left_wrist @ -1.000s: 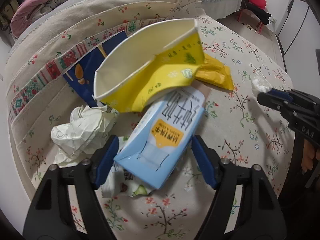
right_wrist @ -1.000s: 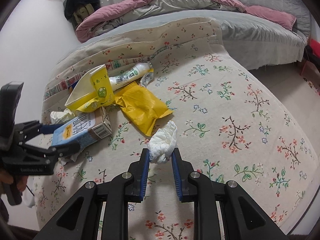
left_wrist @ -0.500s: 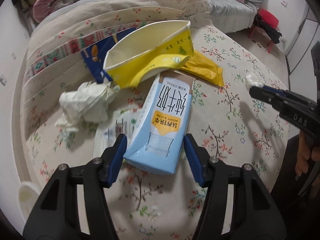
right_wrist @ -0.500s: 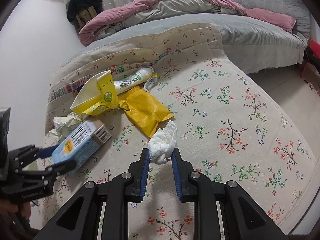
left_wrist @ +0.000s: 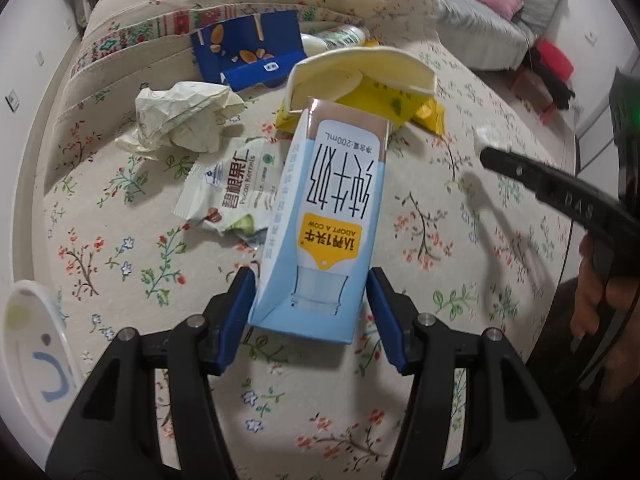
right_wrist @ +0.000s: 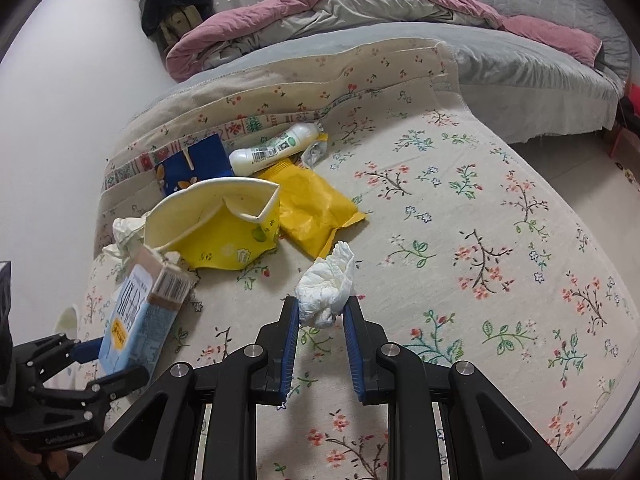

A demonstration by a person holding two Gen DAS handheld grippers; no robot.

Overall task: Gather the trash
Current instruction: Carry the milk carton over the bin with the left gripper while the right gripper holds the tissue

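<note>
Above floral table point(left_wrist: 120, 264), left claw point(left_wrist: 310, 312) pinches milk carton point(left_wrist: 332, 220) by bottom end: may pivot, slip. Right claw point(right_wrist: 320, 320) nips tissue wad point(right_wrist: 326, 288): light grip, could drop.

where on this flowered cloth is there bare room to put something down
Bare cloth spreads right of the yellow packet and the tissue, out to the edge. The far left is crowded: paper cup, bottle, blue box, crumpled paper.
</note>
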